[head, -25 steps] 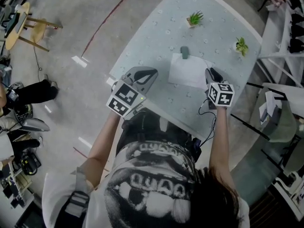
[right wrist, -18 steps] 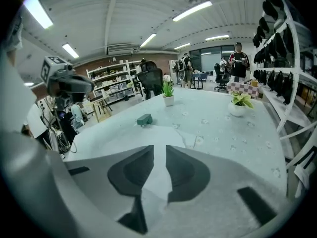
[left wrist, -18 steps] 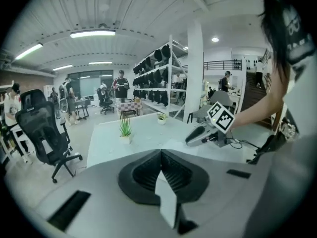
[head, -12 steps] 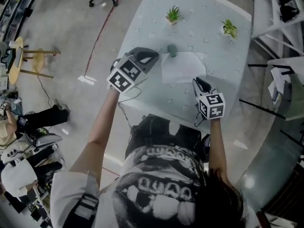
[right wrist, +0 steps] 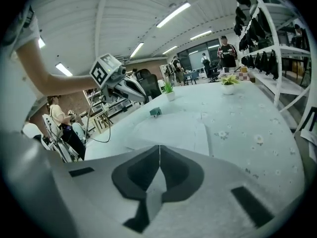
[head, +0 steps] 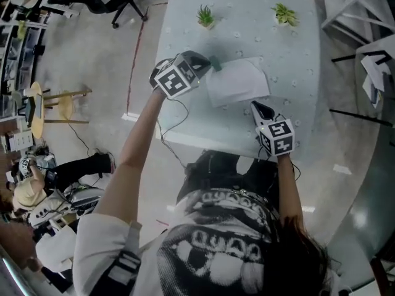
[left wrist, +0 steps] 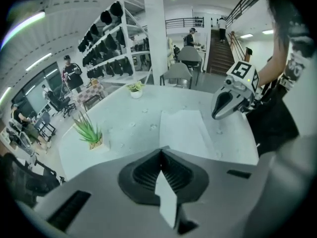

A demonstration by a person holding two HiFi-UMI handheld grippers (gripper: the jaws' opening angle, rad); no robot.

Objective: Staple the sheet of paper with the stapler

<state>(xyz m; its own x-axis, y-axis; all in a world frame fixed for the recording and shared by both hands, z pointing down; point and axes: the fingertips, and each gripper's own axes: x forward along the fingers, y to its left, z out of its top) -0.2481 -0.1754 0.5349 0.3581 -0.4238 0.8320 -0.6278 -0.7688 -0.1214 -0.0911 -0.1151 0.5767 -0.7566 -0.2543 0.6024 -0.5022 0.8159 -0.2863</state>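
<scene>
Left gripper point(head: 202, 59), jaws together and empty, had moved up beside the stapler point(head: 215, 64) at the far corner of the sheet point(head: 237, 82). Right gripper point(head: 255, 108), likewise closed on nothing, waited nearby. Stapler pickup looked next.

- White rectangular sheet of paper point(head: 237, 82): it lies flat on the pale speckled table top point(head: 296, 54), around the middle, turned a little askew to the table's edges. Its near edge sits back from the table's near edge. In the right gripper view a faint line runs along its right side point(right wrist: 168, 133); whether this is a fold or a second sheet cannot be told.
- Small dark grey-green stapler point(head: 215, 63): it rests on the table at the sheet's far-left corner, either touching it or just beside it.
</scene>
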